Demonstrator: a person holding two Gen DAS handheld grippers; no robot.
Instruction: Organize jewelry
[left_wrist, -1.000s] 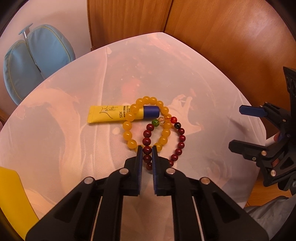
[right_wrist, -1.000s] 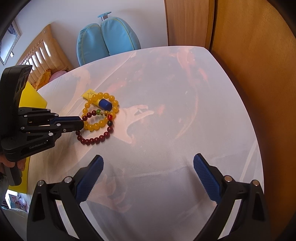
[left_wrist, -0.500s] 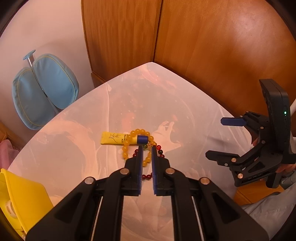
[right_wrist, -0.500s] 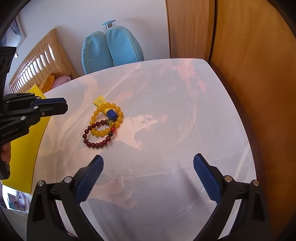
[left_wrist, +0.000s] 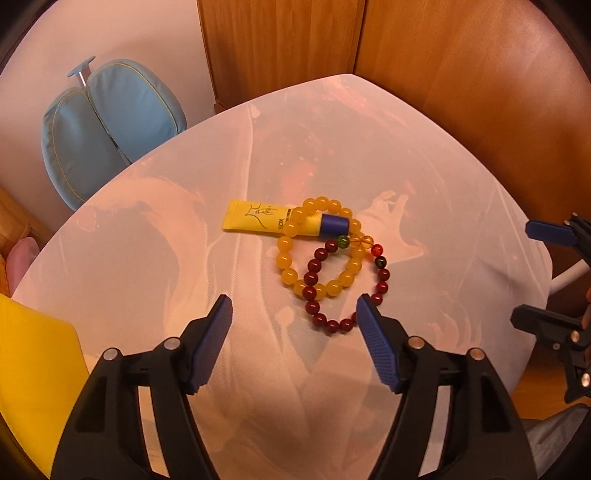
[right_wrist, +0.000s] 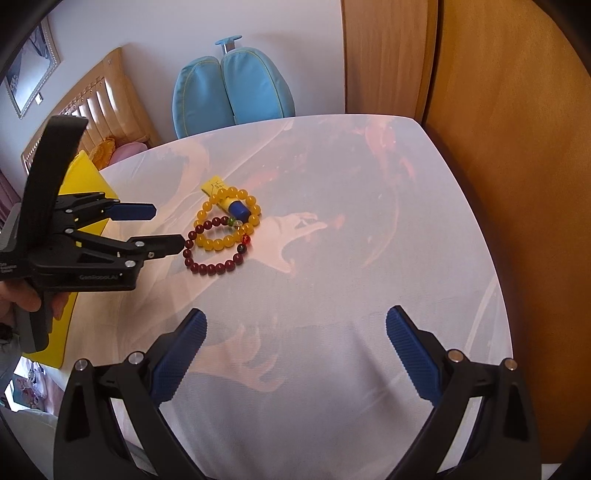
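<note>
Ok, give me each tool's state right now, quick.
Left tool: open, jaws just opened, holding nothing; dark red bead bracelet lies just ahead on the table.
Right tool: open, empty.

Ahead of your left gripper, with its black arms and ribbed blue pads, lies a bracelet of dark red beads broken by one green, one clear amber, one bright red and one near-black bead. Just beyond it you see the honey-yellow bead bracelet, and past that a yellow tube with dark print and a deep blue cap. All sit on your white, semi-sheer tablecloth, through which a pinkish-red and dark picture shows. Off to its left is a plain yellow sheet. Your right gripper is likewise black with blue pads. Beyond the table stand a pale blue padded chair with yellow stitching and warm orange-brown wood panels.
</note>
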